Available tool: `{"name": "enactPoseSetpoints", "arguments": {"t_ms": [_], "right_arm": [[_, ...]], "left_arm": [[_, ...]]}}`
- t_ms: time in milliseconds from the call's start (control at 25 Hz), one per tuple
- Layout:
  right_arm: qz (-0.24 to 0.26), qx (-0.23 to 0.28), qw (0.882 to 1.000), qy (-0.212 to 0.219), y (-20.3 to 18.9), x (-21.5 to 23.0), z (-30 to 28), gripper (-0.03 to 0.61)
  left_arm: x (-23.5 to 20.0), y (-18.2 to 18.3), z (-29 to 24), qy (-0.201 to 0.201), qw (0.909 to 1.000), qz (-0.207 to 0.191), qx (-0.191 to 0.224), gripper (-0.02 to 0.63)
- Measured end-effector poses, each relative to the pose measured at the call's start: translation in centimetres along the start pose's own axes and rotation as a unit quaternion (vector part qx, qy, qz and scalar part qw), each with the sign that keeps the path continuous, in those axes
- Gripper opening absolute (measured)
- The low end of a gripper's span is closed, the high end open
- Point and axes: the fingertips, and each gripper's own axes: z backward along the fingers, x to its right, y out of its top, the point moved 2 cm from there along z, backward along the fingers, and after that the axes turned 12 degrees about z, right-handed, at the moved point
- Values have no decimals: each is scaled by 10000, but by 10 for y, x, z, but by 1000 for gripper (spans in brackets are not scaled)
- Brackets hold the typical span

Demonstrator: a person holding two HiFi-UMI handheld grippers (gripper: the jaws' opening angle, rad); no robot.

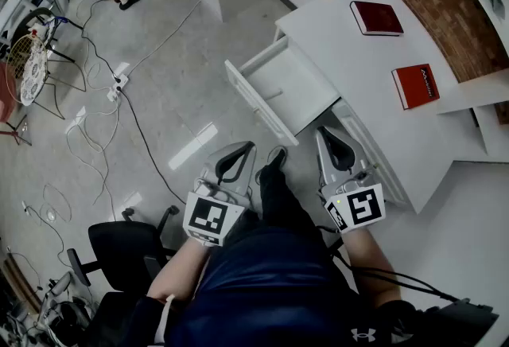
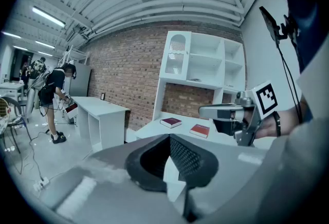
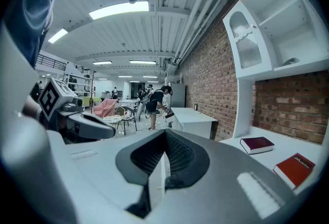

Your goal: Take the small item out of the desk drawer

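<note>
Small item hard to confirm, poss. the faint mark point(image 1: 274, 94) in the open drawer point(image 1: 298, 71) of the table point(image 1: 350, 59); left claw point(image 1: 245, 148) & right claw point(image 1: 326, 132) both closed, empty, well short of it, so risk = a blind reach w/ closed jaws shoves it to drawer's back.

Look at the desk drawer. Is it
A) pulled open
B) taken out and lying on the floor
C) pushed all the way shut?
A: in the head view the drawer sticks out from the front of the white desk, and you can see down into it from above.
</note>
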Motion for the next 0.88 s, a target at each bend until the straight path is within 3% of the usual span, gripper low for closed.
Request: {"name": "enactPoseSetpoints", "arguments": {"t_ms": [280,520,640,880], "right_arm": [[-213,-269,9994,-104,-8,-59,46,2],[-351,-267,9987,244,-14,-80,64,2],[-428,-270,9978,431,-21,-82,67,2],[-680,-174,9965,461,-34,-49,75,3]], "left_arm": [[4,-11,55,100,9999,93,59,3],[18,-3,66,267,9992,21,301,3],[28,-5,66,379,9985,209,323,3],[55,-3,47,593,9978,107,269,3]]}}
